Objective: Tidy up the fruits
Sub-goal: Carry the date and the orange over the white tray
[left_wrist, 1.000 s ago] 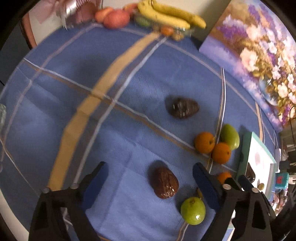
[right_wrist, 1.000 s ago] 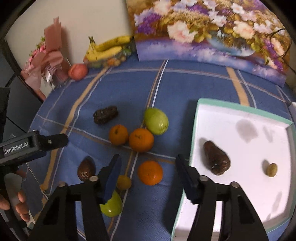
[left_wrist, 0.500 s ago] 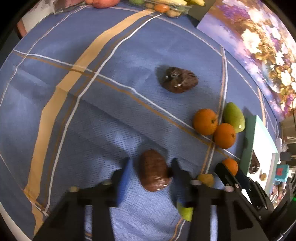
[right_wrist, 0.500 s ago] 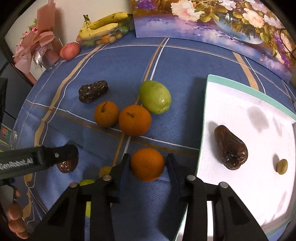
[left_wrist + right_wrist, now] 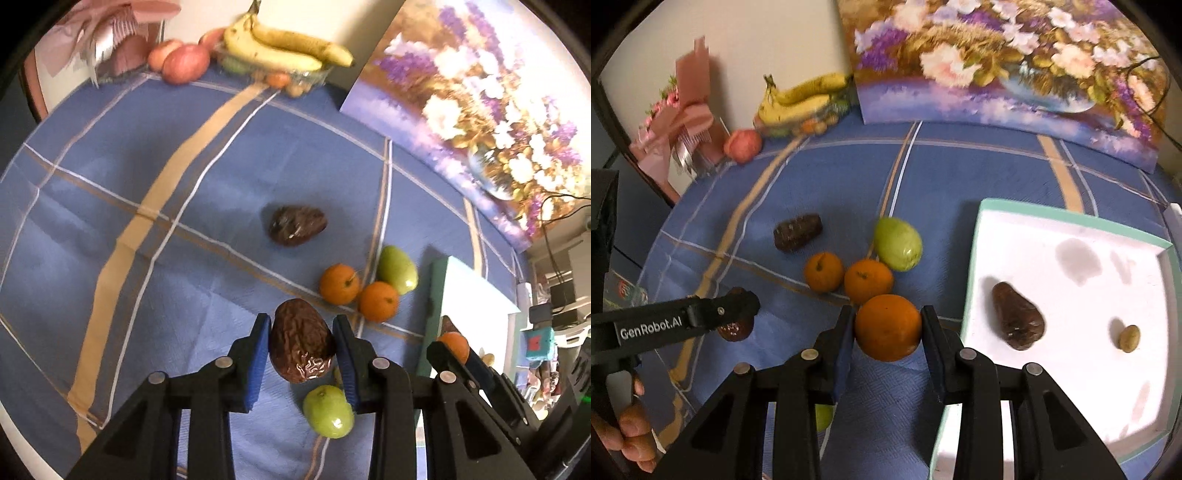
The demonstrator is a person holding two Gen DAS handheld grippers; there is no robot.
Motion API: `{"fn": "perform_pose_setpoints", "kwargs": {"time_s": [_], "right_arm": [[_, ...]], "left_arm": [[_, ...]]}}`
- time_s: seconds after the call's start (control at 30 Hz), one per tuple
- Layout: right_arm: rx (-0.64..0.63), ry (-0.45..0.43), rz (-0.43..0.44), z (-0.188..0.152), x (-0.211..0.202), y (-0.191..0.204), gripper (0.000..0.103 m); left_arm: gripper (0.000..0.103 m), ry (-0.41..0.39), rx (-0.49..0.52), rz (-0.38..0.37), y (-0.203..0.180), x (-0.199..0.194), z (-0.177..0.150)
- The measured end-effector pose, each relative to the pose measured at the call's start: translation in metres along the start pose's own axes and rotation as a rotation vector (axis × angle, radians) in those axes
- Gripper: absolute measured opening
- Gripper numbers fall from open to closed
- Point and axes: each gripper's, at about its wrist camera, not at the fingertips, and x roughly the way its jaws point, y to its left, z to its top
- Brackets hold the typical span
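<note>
Both grippers loaded, pick step complete on each side; carry to tray comes next by my reading. Left gripper (image 5: 301, 345): blue-padded jaws clenched on a wrinkled dark-brown oval fruit (image 5: 301, 345), pads pressing its two flanks, fruit apparently lifted clear of the blue checked tablecloth (image 5: 147, 258). Right gripper (image 5: 887, 326): jaws clamped on a round orange citrus fruit (image 5: 887, 326), pads flush against both sides; from the left wrist view it sits at the near edge of the white tray with mint-green rim (image 5: 975, 236). Tray holds one wrinkled brown fruit (image 5: 1017, 319) and a small tan round fruit (image 5: 1128, 338), well apart. Loose on the cloth: two smaller oranges (image 5: 846, 275) touching each other, a pale green oval fruit (image 5: 897, 243) just beside them, another dark wrinkled fruit (image 5: 798, 232) further left, and a green round fruit (image 5: 328, 411) below the left jaws. Judgement: next move calls for swinging each load over the tray rim, right one first since it is nearest, setting the brown fruit near its like. Risk: the orange may roll on the flat tray floor once let go; lower before opening.
</note>
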Motion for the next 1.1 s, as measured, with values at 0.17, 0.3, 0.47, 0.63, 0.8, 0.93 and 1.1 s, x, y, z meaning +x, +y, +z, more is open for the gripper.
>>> {"fn": "perform_pose_setpoints", "kwargs": {"time_s": [0.17,0.3,0.47,0.63,0.8,0.93,1.1], "right_arm": [[0.013,-0.02,-0.014,-0.002,-0.015,-0.002,0.037],[0.04,-0.019,-0.018,-0.005,-0.02,-0.011,0.037],[0.074,-0.007,-0.029,-0.009,-0.023,-0.03,0.037],[0.127,0.002,-0.057,-0.014,-0.027,-0.059,0.037],[0.192,0.009,-0.096,-0.017,-0.034,-0.094,0.037],[0.243,0.007,-0.126,-0.018,-0.043,-0.125,0.037],[0.297,0.0,-0.177,-0.021,-0.057,-0.158,0.037]], "left_arm": [[0.037,-0.015,0.024,-0.012,-0.012,-0.006,0.002],[0.037,-0.019,0.051,-0.012,-0.026,-0.008,-0.001],[0.037,-0.009,0.091,-0.018,-0.047,-0.005,-0.008],[0.037,0.009,0.14,-0.03,-0.072,0.002,-0.017],[0.037,0.029,0.202,-0.042,-0.101,0.008,-0.031],[0.037,0.047,0.255,-0.055,-0.124,0.013,-0.042],[0.037,0.06,0.328,-0.059,-0.15,0.017,-0.056]]}}
